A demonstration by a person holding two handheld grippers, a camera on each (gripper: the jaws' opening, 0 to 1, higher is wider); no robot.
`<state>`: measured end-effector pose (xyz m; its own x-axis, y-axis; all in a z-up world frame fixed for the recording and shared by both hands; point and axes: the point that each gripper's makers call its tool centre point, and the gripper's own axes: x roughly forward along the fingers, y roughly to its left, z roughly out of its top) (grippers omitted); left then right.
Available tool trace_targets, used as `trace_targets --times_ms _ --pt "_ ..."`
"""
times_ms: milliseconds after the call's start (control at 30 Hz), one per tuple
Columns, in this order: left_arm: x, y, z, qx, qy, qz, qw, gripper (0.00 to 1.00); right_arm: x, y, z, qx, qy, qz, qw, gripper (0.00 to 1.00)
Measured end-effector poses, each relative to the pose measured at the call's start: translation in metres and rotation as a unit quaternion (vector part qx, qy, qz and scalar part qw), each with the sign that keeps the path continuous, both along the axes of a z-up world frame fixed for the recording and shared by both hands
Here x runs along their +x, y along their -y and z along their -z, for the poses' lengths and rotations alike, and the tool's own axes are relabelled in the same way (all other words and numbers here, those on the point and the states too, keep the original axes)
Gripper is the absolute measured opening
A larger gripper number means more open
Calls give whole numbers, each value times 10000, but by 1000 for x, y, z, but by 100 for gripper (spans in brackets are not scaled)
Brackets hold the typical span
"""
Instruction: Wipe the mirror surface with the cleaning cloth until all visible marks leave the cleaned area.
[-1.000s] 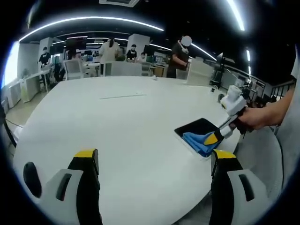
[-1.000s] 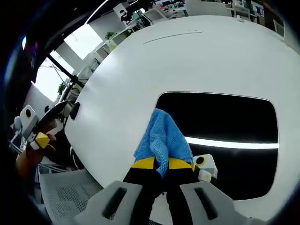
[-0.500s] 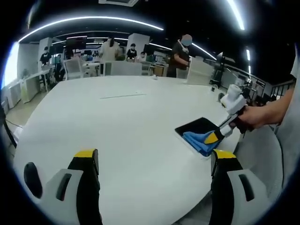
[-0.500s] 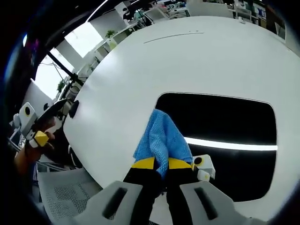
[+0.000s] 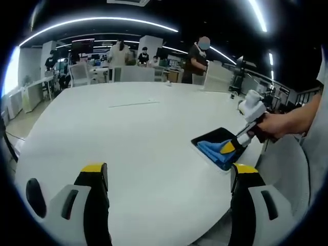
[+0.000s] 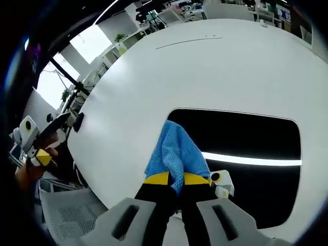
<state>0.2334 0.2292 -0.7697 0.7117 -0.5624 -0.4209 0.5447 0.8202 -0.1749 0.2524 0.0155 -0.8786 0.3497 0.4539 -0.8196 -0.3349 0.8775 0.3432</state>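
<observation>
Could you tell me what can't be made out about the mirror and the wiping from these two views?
- Marks on the mirror: right gripper view, the glass reflects only dark ceiling and a light strip.
- Mirror under the cloth: hidden by the cloth.
- Mirror's near edge: right gripper view, behind the right gripper.
- Mirror surface in left gripper view: too small.

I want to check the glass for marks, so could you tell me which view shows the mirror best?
The right gripper view: the mirror lies large and close there. In the left gripper view it is small, at the table edge.
</observation>
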Motion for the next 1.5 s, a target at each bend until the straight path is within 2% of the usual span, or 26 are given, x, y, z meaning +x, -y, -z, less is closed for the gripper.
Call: trace_targets --times_ms 500,667,1100,1500 --pt "-2 5 3 -7 -28 0 10000 99 23 3 -4 -163 99 -63 9998 2" --pt "-5 11 1 -8 -43 11 10000 99 36 3 2 -214 147 -78 9996 2" --pt "-3 3 5 11 -51 -4 10000 99 61 3 8 -290 219 -73 9993 2" --pt "-4 3 4 13 -65 -38 10000 99 68 3 3 -330 277 -107 9990 2"
